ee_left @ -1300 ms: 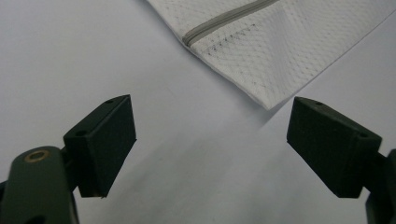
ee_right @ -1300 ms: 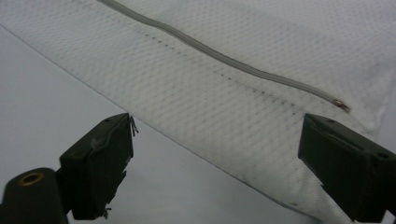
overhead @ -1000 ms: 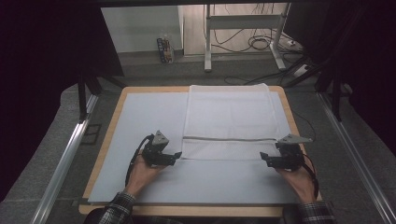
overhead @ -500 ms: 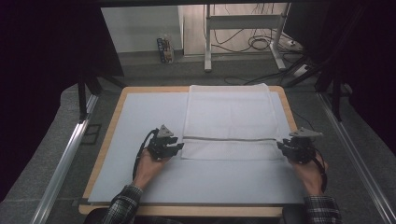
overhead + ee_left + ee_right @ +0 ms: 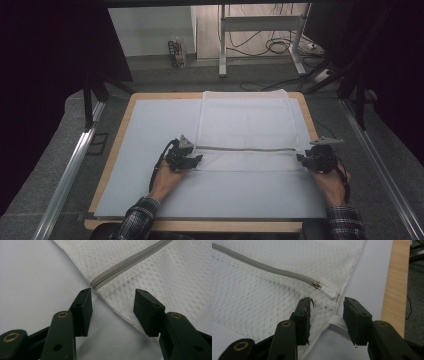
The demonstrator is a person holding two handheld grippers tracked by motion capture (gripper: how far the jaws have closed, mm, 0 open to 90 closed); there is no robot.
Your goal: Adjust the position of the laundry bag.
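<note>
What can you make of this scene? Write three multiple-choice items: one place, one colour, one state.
1. The mesh bag lies on which part of the mat?
A. right half
B. left half
C. near edge

2. The zipper is
A. red
B. grey
C. black

3. The jaws of the left gripper are
A. shut on the bag
B. open astride the bag's edge
C. open, far from the bag

Key:
1 A: the mat's left half is bare.
2 B: a grey strip crosses the white mesh.
3 B: the jaws, which have just been opening, stand clear of the edge between them.

White diamond-mesh laundry bag [image 5: 247, 130], grey zipper [image 5: 130, 261]; black claws; pale blue-grey mat [image 5: 150, 135]; plaid sleeves [image 5: 137, 217].
</note>
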